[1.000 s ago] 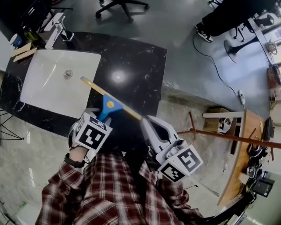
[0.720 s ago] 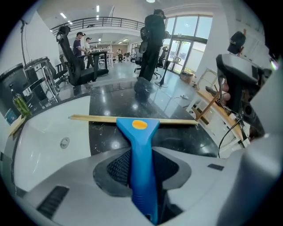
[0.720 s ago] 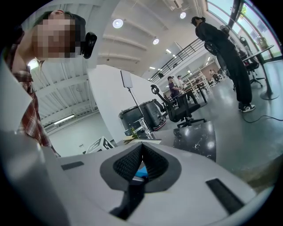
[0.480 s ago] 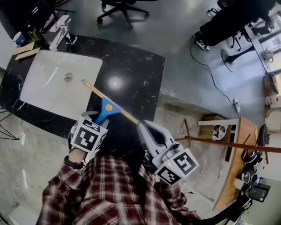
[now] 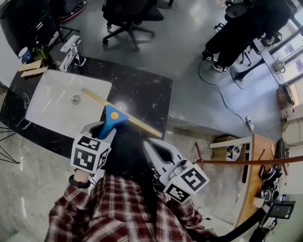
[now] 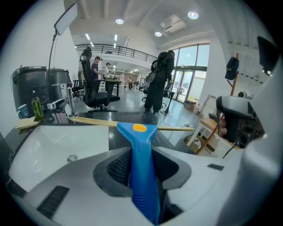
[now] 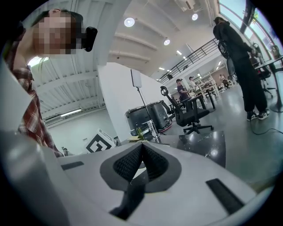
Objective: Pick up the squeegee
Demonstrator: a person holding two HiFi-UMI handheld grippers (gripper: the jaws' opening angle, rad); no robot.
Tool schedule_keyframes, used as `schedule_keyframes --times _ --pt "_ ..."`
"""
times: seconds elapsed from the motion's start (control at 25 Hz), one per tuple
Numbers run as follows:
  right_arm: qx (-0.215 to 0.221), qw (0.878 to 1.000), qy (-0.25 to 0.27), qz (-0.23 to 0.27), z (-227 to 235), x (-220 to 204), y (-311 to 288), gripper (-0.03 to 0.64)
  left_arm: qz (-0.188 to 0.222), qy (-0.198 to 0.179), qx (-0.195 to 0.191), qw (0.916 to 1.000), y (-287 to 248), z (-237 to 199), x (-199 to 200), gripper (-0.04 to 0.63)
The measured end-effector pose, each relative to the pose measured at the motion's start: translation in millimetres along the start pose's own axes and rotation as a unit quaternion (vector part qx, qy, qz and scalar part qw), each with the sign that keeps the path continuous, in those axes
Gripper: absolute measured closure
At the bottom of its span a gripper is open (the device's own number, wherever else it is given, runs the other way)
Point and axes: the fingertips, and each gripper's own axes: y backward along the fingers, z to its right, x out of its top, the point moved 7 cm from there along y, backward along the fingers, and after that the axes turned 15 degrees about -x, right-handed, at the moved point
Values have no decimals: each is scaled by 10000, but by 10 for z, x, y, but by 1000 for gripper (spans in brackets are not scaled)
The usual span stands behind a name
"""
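The squeegee (image 5: 112,117) has a blue handle with a yellow dot and a long yellow blade bar (image 5: 124,113). My left gripper (image 5: 101,128) is shut on its handle and holds it in the air above the black counter (image 5: 142,92), blade crosswise. In the left gripper view the blue handle (image 6: 142,167) runs up between the two pads, with the blade (image 6: 95,122) level beyond them. My right gripper (image 5: 152,150) hangs to the right, beside the counter's front edge, shut with nothing between its pads (image 7: 140,161).
A white sink basin (image 5: 57,101) is set in the counter's left part, with a tap (image 5: 72,53) and bottles behind it. Office chairs (image 5: 127,14) and a standing person (image 5: 236,35) are on the grey floor beyond. A wooden table (image 5: 255,170) stands at the right.
My left gripper has risen with the squeegee, lifting it off the counter, and the blade has swung closer to level. The right gripper has shifted a little left and up.
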Motion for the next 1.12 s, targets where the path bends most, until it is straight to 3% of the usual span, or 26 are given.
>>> schedule_keyframes --times 0.32,0.72,0.88,1.12 --pt "21 9996 176 208 -131 109 -71 604 1218 -203 -61 9923 408 -9 418 456" --pt "-64 9985 325 426 -157 237 -144 604 2571 -523 -524 9635 908 257 819 456" --pt "-89 9981 369 482 -148 287 -195 604 2874 -586 -746 9531 1018 367 864 456" --pt "-93 9977 453 495 -134 333 -265 604 2953 -519 -899 9498 1016 390 850 456"
